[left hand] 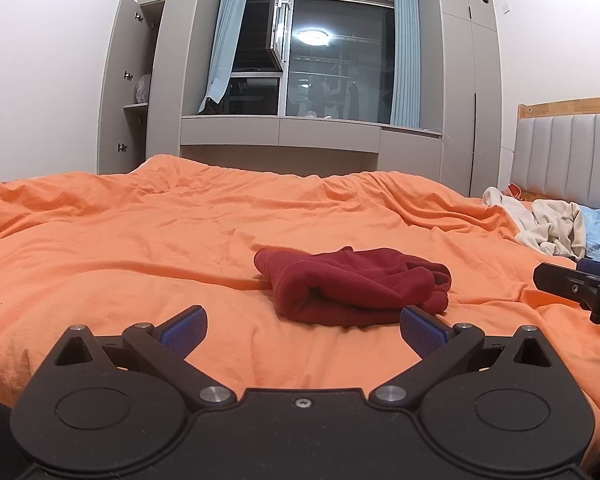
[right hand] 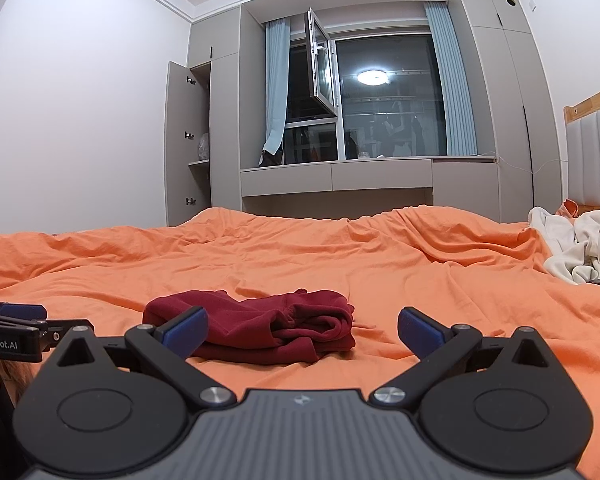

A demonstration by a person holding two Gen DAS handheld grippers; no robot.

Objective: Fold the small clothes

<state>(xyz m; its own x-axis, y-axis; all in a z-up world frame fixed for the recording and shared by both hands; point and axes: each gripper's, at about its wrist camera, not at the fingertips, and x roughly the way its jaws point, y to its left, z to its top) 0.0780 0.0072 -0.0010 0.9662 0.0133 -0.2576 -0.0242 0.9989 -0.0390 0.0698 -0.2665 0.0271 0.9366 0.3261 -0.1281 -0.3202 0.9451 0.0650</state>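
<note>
Left wrist view: left gripper (left hand: 303, 326) spread wide, blue pads empty, hovering low over bed with rumpled orange cotton duvet (left hand: 140, 240). Folded dark red knit garment (left hand: 356, 288) lies on duvet just ahead, nearer right pad. Right gripper (left hand: 576, 286) enters at right edge. Heap of cream clothes (left hand: 552, 226) near grey padded headboard (left hand: 568, 152).

Right wrist view: right gripper (right hand: 302, 328) also released, nothing between pads. Red garment (right hand: 260, 330) just ahead, partly behind left pad. Left gripper (right hand: 16, 324) at left edge.
</note>
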